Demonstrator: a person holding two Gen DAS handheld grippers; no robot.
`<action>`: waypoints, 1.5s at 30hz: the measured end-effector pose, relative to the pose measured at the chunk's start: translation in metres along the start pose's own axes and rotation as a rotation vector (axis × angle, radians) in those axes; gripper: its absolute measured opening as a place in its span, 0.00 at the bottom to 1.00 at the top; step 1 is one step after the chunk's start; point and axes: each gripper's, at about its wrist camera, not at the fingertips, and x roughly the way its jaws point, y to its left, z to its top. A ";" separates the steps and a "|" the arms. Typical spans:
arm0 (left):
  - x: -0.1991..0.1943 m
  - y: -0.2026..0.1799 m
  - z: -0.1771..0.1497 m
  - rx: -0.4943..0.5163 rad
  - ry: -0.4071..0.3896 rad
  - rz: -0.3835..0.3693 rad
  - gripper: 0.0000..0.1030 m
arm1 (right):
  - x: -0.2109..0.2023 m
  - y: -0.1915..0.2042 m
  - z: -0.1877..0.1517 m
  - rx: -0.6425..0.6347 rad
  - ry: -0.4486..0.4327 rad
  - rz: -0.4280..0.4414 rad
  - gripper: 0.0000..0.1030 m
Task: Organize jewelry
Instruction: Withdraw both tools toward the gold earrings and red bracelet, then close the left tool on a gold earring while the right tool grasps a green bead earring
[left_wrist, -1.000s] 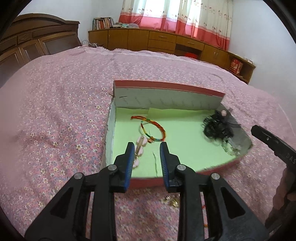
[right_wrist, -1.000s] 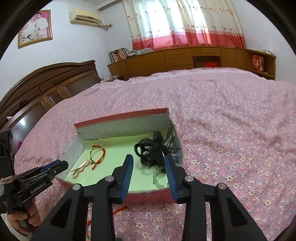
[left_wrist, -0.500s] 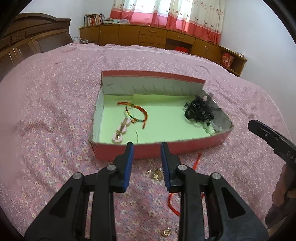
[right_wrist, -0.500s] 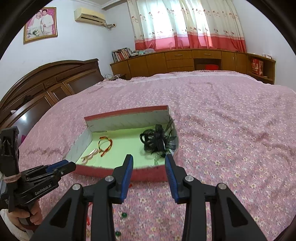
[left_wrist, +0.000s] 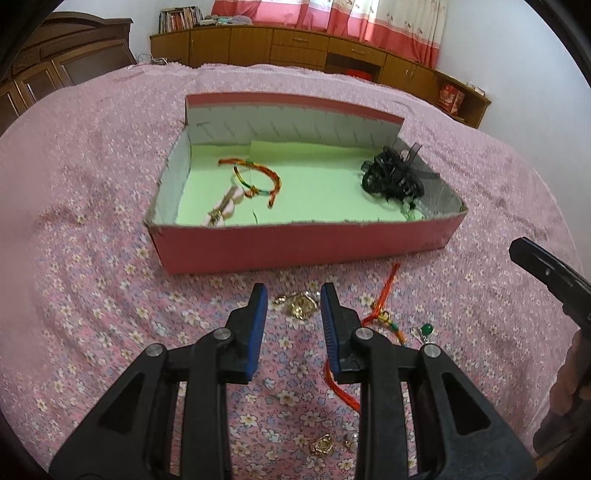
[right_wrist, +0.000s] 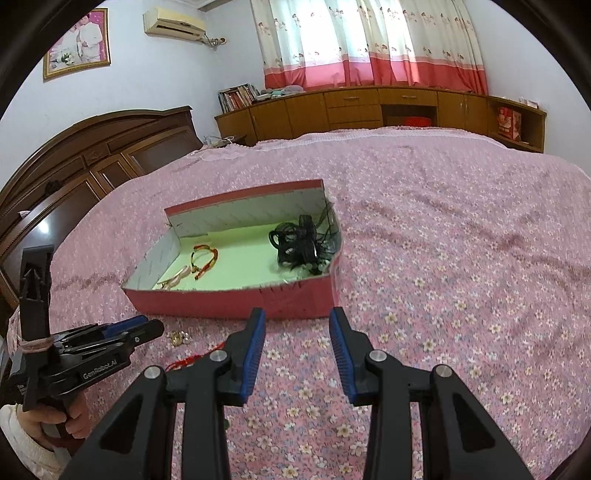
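Note:
A red cardboard box (left_wrist: 295, 247) with a green floor lies on the pink flowered bedspread. Inside are a multicoloured braided bracelet (left_wrist: 258, 177), a pink shell piece (left_wrist: 225, 206) and a black hair ornament (left_wrist: 391, 177). My left gripper (left_wrist: 292, 291) is open and empty over the bedspread in front of the box. A gold trinket (left_wrist: 299, 304) lies just beyond its tips. A red cord (left_wrist: 384, 306) and a green-stone earring (left_wrist: 424, 329) lie to its right. My right gripper (right_wrist: 296, 314) is open and empty before the box (right_wrist: 229, 301).
Another gold piece (left_wrist: 323, 445) lies near the bottom, under the left gripper's arms. A dark wooden headboard (right_wrist: 74, 173) stands at the left and low wooden cabinets (right_wrist: 369, 110) line the far wall. A hand in a white sleeve (right_wrist: 33, 443) holds the left gripper.
Both grippers have drawn back from the box. The left one went from over the box's front edge to the bedspread before it, and loose jewelry there has come into view.

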 end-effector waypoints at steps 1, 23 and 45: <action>0.002 -0.001 -0.001 0.002 0.005 -0.002 0.21 | 0.000 -0.001 -0.002 0.003 0.003 0.001 0.37; 0.040 -0.015 -0.005 0.045 0.044 0.010 0.08 | 0.012 -0.019 -0.021 0.061 0.048 0.016 0.37; -0.021 0.007 -0.003 -0.025 -0.056 -0.011 0.08 | 0.008 0.008 -0.022 0.002 0.074 0.047 0.37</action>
